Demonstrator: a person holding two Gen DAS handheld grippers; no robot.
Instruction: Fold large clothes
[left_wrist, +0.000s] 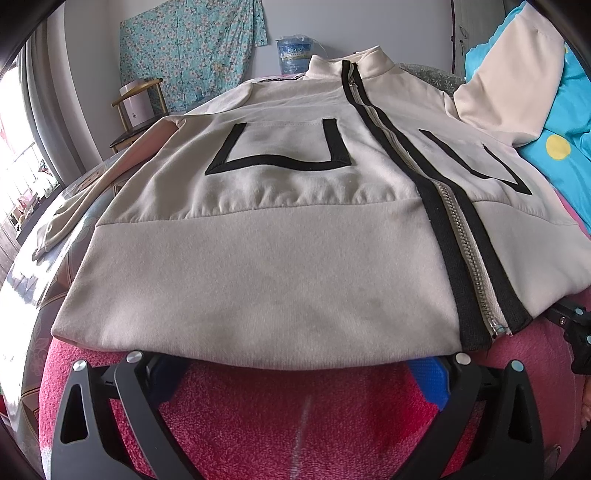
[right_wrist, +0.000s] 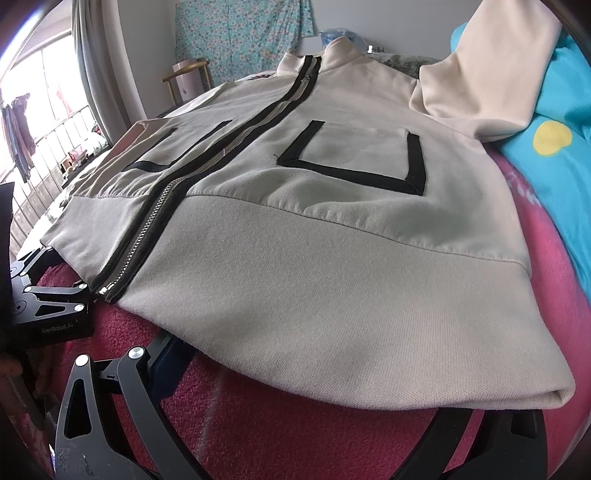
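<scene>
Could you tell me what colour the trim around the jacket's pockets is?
Black, clearest in the left wrist view: pocket trim on the cream jacket.

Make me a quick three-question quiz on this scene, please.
1. True or false: the jacket's zipper is closed.
2. What colour is the blanket under the jacket: A green, B pink, C white?
3. Where do the left gripper and right gripper sit relative to the jacket?

Key: 1 true. 2 B. 3 Both at its bottom hem, spread wide, with the fingertips hidden under the edge.
</scene>
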